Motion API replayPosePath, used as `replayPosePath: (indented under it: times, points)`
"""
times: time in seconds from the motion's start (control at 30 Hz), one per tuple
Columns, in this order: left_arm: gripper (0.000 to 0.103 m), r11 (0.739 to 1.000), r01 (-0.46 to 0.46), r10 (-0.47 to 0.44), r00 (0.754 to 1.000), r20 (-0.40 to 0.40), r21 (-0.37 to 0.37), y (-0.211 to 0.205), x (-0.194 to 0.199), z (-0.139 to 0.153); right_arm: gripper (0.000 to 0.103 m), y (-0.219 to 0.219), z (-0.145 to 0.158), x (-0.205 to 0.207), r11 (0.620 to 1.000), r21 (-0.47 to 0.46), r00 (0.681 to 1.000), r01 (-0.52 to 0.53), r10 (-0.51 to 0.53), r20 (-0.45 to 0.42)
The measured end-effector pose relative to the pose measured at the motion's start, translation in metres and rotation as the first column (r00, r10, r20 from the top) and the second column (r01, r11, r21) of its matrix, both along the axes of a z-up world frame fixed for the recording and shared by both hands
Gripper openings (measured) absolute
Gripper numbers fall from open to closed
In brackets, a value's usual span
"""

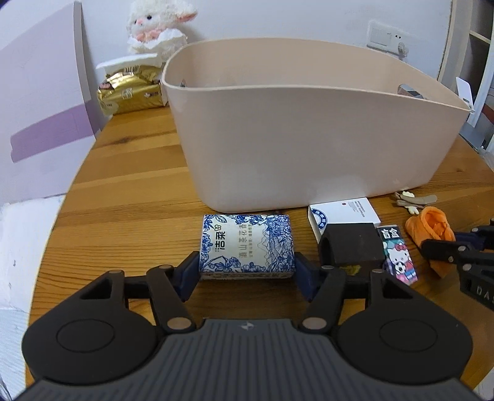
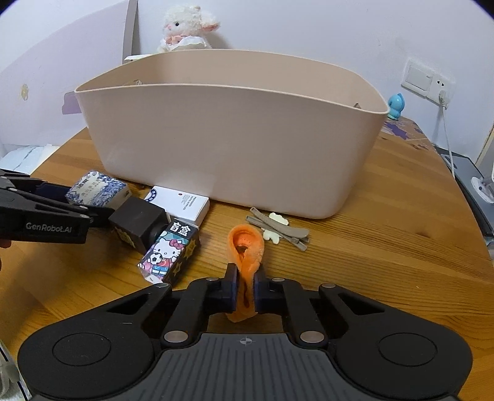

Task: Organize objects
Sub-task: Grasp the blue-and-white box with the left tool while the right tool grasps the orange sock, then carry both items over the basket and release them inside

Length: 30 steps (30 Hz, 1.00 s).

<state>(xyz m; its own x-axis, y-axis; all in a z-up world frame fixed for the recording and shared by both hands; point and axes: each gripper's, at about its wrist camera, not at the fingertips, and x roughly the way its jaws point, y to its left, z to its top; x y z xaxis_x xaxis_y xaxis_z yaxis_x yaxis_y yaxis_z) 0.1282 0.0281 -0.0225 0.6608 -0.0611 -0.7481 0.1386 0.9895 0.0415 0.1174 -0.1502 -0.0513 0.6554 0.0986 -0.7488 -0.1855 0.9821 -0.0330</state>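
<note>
A blue-and-white tissue pack [image 1: 247, 243] lies on the wooden table in front of the beige bin [image 1: 308, 138]. My left gripper [image 1: 247, 274] has a pad pressed against each side of it. In the right wrist view the same pack [image 2: 95, 188] sits between the left gripper's fingers [image 2: 61, 212]. An orange fuzzy cloth [image 2: 247, 243] stands pinched in my right gripper [image 2: 246, 287], which is shut on it just above the table. From the left wrist view the cloth [image 1: 432, 228] is at the far right.
Between the grippers lie a white box [image 2: 182, 203], a black box [image 2: 139, 220] and a Hello Kitty box [image 2: 168, 254]. Hair clips [image 2: 278, 229] lie by the bin [image 2: 231, 148]. A plush lamb [image 1: 157, 24] and gold packet [image 1: 132, 92] sit behind it.
</note>
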Motion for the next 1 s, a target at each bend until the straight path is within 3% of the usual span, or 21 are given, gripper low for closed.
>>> replayPosePath:
  times: [0.57, 1.0]
  points:
    - [0.065, 1.0, -0.017, 0.015, 0.986, 0.169, 0.011, -0.003, -0.053, 0.059, 0.01, -0.037, 0.073, -0.048, 0.997, 0.079, 0.978, 0.023, -0.039, 0.207]
    - [0.065, 1.0, -0.011, 0.011, 0.958, 0.287, 0.0, -0.012, -0.041, 0.103, 0.01, -0.039, 0.12, -0.02, 0.994, 0.107, 0.943, 0.012, -0.047, 0.329]
